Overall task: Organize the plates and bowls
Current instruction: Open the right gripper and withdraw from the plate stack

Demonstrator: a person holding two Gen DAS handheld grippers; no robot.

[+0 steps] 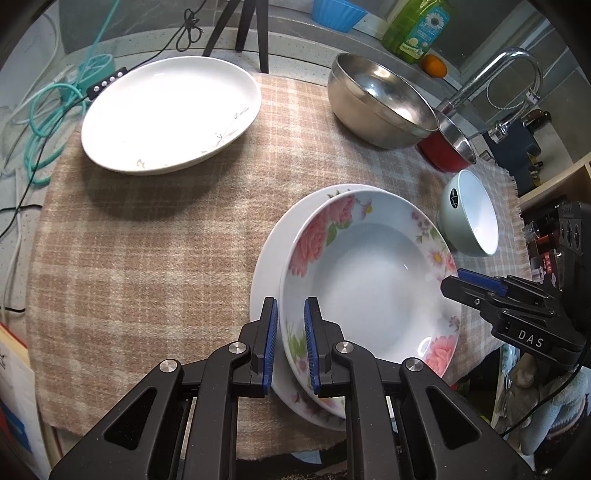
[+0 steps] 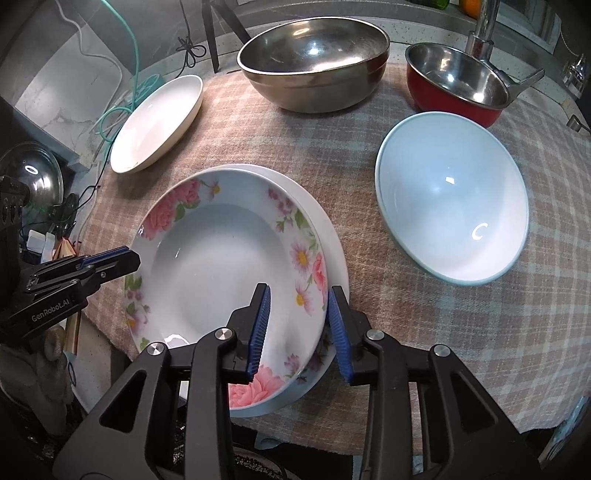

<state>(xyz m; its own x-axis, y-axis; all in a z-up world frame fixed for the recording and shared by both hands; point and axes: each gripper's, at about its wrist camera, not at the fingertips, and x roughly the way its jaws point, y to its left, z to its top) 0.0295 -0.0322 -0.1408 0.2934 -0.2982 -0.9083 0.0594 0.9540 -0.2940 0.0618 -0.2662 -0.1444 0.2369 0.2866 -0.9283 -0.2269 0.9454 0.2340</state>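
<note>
A deep plate with pink flowers [image 1: 369, 273] [image 2: 221, 266] rests on a plain white plate [image 1: 269, 251] [image 2: 332, 229] at the near edge of the plaid cloth. My left gripper [image 1: 290, 343] [image 2: 129, 258] is shut on the floral plate's rim. On the opposite side, my right gripper [image 2: 299, 328] [image 1: 452, 282] straddles that rim with its jaws apart and gaps beside both pads. A larger white plate [image 1: 166, 114] [image 2: 155, 125] lies at the far left. A pale green bowl [image 1: 469, 214] [image 2: 450, 195] stands to the right.
A big steel bowl [image 1: 380, 99] [image 2: 314, 62] and a red bowl with a steel inside [image 1: 447, 147] [image 2: 458, 81] stand at the back by the faucet [image 1: 491, 70]. A green soap bottle [image 1: 417, 26] is behind them; teal cables [image 1: 48, 122] lie at the left.
</note>
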